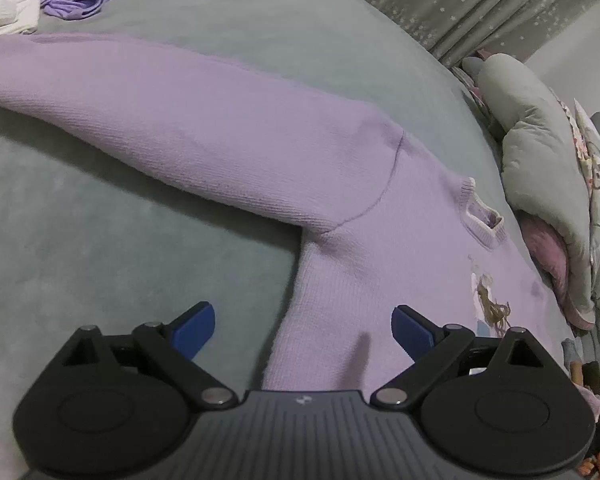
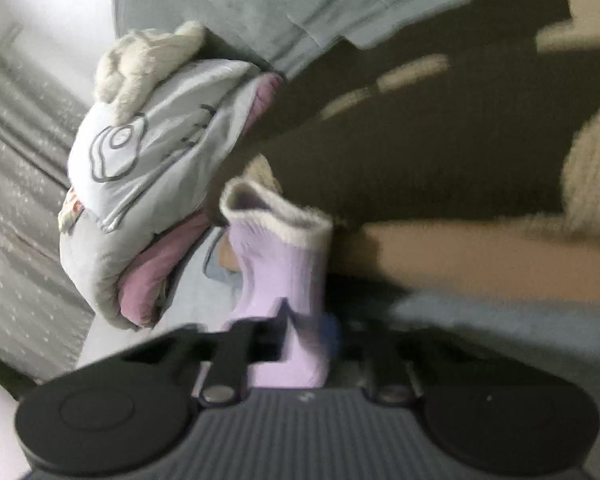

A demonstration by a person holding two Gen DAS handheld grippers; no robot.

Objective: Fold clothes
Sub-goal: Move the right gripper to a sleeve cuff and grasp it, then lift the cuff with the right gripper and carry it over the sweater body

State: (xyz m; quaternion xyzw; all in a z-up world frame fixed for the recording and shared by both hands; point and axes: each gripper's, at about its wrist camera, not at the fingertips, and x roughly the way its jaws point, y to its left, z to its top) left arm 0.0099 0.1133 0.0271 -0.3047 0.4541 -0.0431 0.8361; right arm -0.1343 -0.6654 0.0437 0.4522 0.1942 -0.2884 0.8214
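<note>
left gripper (image 1: 303, 330) fingers spread wide, empty, over lilac sweater (image 1: 228, 140) flat on the bed (image 1: 100, 240) | right gripper (image 2: 288, 336) fingers clamped on its ribbed cuff (image 2: 278, 248) | risk: thin pinch slips, or lifting drags the body askew

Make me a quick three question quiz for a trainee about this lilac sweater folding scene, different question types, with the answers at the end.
1. True or false: the left gripper is clamped on the lilac sweater.
2. Multiple choice: what is between the right gripper's jaws? A) the sweater's ribbed cuff B) a pillow C) nothing
3. Fill in: the sweater's sleeve lies stretched out on the grey ____.

Key
1. False; its jaws stand open over the sweater's side edge.
2. A; the jaws are shut on the cuff.
3. Bedspread.
</note>
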